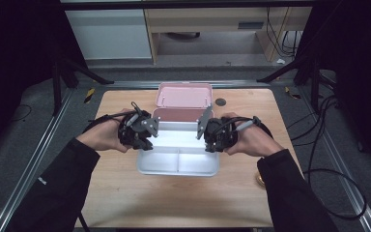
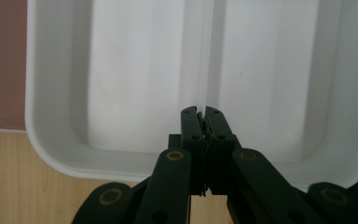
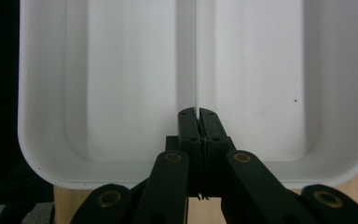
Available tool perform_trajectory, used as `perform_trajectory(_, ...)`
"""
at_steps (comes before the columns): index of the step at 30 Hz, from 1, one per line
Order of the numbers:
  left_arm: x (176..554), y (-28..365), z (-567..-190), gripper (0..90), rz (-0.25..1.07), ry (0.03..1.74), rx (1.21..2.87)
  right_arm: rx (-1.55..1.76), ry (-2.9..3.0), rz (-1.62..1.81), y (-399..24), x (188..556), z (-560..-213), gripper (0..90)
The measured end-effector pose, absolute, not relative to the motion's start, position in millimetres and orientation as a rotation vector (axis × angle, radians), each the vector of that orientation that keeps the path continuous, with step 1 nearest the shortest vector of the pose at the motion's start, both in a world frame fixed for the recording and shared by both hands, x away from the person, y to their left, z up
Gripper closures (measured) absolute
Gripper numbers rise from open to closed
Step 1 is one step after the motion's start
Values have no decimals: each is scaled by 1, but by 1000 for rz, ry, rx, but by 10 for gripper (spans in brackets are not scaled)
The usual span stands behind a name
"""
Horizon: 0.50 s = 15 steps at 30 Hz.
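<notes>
A white divided tray (image 1: 178,172) sits in front of an open pink lunch box (image 1: 184,94), with its far part over the box's darker pink base (image 1: 174,115). My left gripper (image 1: 150,139) reaches in over the tray's left end and my right gripper (image 1: 207,138) over its right end. In the left gripper view the jaws (image 2: 201,112) are shut on the thin divider wall of the tray (image 2: 51,140). The right gripper view shows the same: the jaws (image 3: 197,113) are pinched on the divider of the tray (image 3: 37,158). The compartments I can see are empty.
The wooden table (image 1: 125,193) has bare room in front of the tray and at both sides. A small dark round disc (image 1: 221,102) lies right of the pink lid. A small golden object (image 1: 260,179) sits by my right sleeve. Cables trail off the table's right.
</notes>
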<state>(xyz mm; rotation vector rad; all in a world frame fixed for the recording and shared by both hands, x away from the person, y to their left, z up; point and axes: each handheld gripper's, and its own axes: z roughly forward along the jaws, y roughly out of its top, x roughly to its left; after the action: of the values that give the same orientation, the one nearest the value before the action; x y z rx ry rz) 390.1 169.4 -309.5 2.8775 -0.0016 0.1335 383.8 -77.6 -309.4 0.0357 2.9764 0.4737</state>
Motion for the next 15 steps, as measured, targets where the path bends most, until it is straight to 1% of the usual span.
perform_trajectory(9, 347, 171, -327, 885, 115, 12, 2903, 11, 2991, 517, -76, 347, -328, 898)
perform_trajectory(15, 330, 171, -347, 889, 78, 6, 2915, -8, 3003, 523, -75, 327, -350, 898)
